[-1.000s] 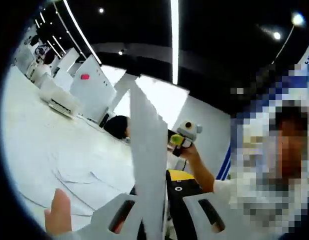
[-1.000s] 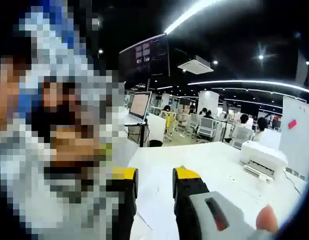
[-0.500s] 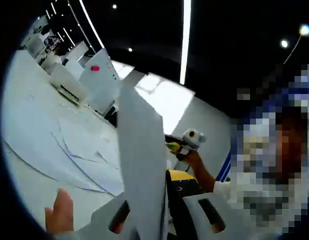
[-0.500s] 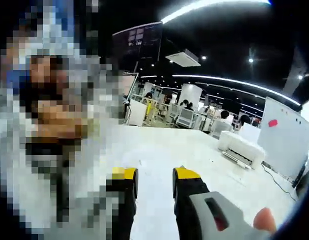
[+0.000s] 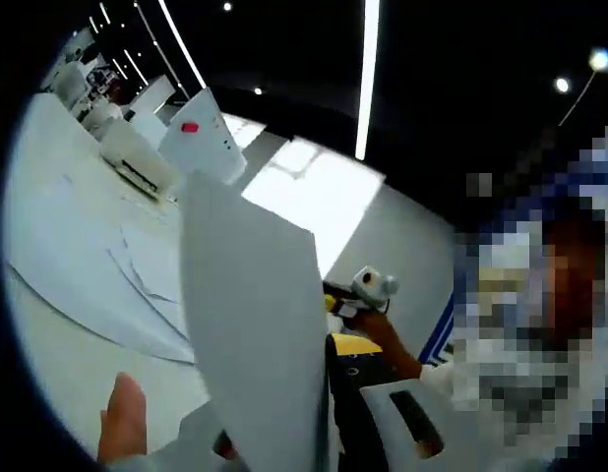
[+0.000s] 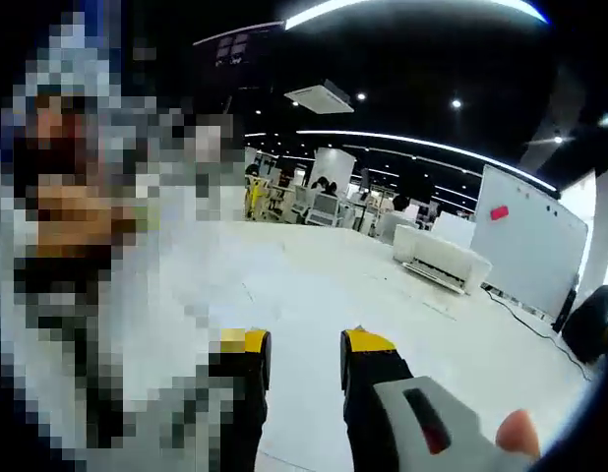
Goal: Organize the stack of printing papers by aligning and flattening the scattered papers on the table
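A sheet of printing paper (image 5: 255,324) stands upright between the jaws of my left gripper (image 5: 314,433), which are clamped on its lower edge; the sheet rises straight ahead of the jaws and leans a little to their left, its top corner reaching toward the bright window behind. To the left of those jaws, more scattered papers (image 5: 137,285) lie flat and overlapping on the white table (image 5: 48,246), their edges fanned out of line. At the table's far end, beyond the papers, sit a white printer (image 5: 135,165) and a whiteboard (image 5: 201,143) bearing a red mark. A fingertip (image 5: 122,423) of my hand shows at the lower left, beside the jaws.

Just right of the held sheet, my right gripper (image 5: 353,295) appears raised in a hand, well above the table.

In the right gripper view, my right gripper (image 6: 302,359) holds its yellow-tipped jaws apart with nothing between them. Ahead of them stretches the white table (image 6: 363,305), with a white printer (image 6: 444,261) and a whiteboard (image 6: 525,236) to the right of the jaws, and office desks and seated people far beyond. A fingertip (image 6: 520,433) rests at the lower right.
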`<state>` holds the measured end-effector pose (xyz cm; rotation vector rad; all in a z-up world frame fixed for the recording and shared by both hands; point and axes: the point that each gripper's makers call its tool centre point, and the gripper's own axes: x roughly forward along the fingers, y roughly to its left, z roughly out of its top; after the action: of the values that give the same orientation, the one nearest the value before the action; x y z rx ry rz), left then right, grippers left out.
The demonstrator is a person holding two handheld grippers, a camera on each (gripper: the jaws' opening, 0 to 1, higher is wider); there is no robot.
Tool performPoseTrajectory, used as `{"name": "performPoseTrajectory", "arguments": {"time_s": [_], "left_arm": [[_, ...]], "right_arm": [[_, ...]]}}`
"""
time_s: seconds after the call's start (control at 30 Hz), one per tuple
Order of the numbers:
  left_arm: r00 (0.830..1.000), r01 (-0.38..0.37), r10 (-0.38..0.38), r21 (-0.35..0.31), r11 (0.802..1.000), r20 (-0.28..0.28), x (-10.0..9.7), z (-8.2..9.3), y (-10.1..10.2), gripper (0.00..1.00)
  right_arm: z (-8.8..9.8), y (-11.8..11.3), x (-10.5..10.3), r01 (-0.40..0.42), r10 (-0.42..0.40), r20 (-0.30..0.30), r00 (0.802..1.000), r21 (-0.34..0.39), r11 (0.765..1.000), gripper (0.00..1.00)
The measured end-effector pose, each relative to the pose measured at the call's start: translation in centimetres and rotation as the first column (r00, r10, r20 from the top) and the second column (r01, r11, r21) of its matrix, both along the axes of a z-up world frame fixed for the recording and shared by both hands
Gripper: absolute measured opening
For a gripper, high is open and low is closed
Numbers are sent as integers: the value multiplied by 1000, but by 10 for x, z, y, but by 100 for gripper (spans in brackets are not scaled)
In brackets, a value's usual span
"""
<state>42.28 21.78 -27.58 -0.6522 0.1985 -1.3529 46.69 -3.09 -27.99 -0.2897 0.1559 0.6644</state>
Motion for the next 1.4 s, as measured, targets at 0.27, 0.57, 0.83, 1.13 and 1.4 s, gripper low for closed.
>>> {"name": "performPoseTrajectory", "arguments": {"time_s": [0.27,0.57,0.83,1.13,1.4], "left_arm": [[1000,-8,8,-6,1000,2,-3,0,-1,5],[1000,-4,4,-10,1000,-4,-3,0,-2,5],[1000,0,0,-2,1000,0,-3,-1,-3,5],[1000,-6,6,3,1000,1,1,-2,0,6],[1000,-6,6,4,1000,1,0,-3,-1,6]], "right_arm": [[-28,8,1,14,-12,-73,997,34,999,26],[-32,16,-24,11,-10,-79,997,9,1000,30],[-47,29,-38,-26,25,-137,990,-9,1000,37],[-70,44,-42,-57,52,-189,981,-21,998,52],[-86,42,-38,-49,37,-224,974,-49,998,54]]}}
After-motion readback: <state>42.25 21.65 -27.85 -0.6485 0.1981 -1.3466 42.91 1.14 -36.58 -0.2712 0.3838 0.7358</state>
